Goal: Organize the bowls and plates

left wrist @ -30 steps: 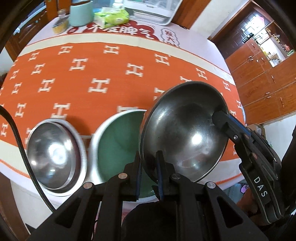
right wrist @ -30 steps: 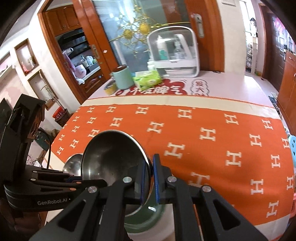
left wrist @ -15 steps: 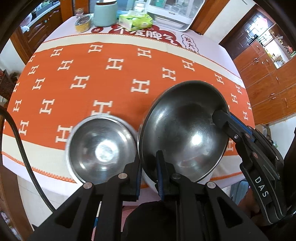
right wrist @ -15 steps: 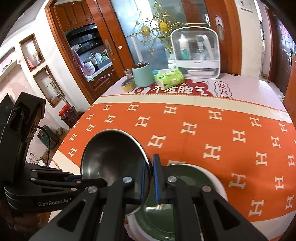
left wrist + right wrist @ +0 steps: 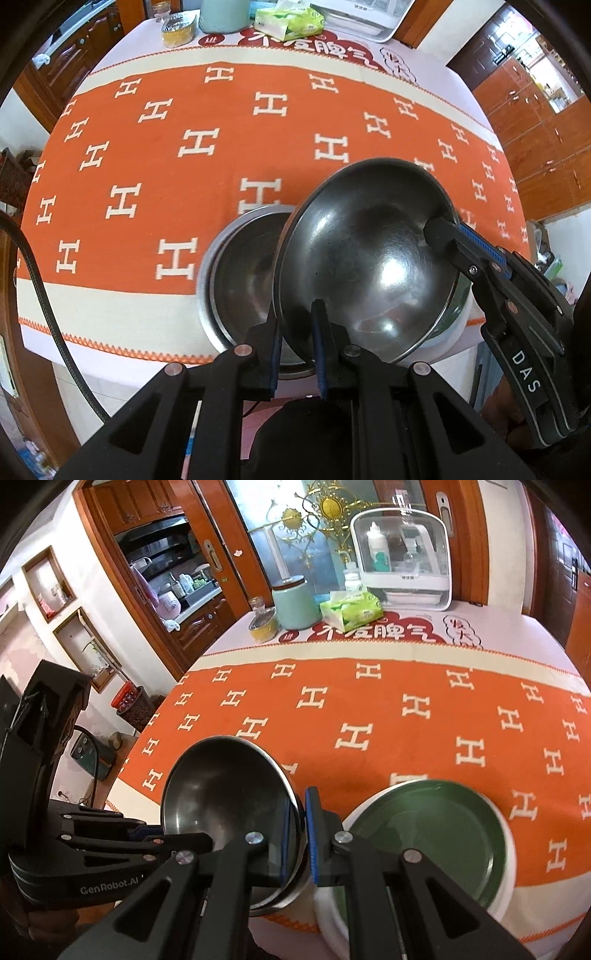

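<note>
Both grippers hold one steel bowl by its rim, tilted, just above a second steel bowl that rests at the table's near edge. My left gripper is shut on the near rim. My right gripper is shut on the opposite rim; it shows in the left wrist view at the right. The held bowl also shows in the right wrist view. A green plate with a white rim lies on the table to the right of the bowls.
An orange tablecloth with white H marks covers the round table. At the far edge stand a mint canister, a tissue pack, a small tin and a white dish rack. Wooden cabinets surround.
Both grippers have carried the held bowl leftward, from over the green plate to over the steel bowl on the table. Both stayed shut on its rim.
</note>
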Demonstrator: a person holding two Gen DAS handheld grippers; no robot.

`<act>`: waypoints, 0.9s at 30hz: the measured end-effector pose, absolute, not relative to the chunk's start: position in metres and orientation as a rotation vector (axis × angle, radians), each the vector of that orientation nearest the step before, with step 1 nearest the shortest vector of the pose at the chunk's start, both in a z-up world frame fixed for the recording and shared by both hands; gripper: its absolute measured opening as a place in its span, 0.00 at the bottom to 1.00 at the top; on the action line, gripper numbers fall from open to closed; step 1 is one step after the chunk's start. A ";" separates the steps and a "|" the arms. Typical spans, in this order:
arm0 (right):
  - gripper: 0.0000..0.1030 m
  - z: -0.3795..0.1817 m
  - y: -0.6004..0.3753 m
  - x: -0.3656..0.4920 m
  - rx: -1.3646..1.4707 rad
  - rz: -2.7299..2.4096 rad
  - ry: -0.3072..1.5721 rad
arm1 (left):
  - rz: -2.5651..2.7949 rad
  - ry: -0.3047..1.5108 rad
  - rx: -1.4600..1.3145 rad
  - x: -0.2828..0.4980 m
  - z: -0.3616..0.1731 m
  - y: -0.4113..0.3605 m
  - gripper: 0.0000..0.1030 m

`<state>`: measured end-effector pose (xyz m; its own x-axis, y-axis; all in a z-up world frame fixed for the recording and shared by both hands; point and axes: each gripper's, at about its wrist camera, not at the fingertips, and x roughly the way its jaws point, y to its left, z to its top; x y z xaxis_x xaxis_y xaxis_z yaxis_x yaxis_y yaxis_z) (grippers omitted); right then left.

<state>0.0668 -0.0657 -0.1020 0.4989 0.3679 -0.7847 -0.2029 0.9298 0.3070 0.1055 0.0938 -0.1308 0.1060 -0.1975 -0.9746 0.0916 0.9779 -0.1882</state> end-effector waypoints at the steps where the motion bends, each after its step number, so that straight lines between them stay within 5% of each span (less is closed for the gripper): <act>1: 0.08 -0.104 -0.063 0.066 0.188 0.342 0.996 | -0.218 1.456 -0.080 0.106 -0.134 0.098 0.12; 27: 0.11 -0.140 -0.052 0.061 0.322 0.260 1.126 | -0.256 1.492 -0.005 0.116 -0.161 0.120 0.14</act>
<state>0.0608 -0.0517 -0.1398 0.4089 0.3628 -0.8373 -0.0415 0.9240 0.3801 0.1160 0.1196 -0.1613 0.0568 -0.1721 -0.9834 0.1661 0.9729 -0.1607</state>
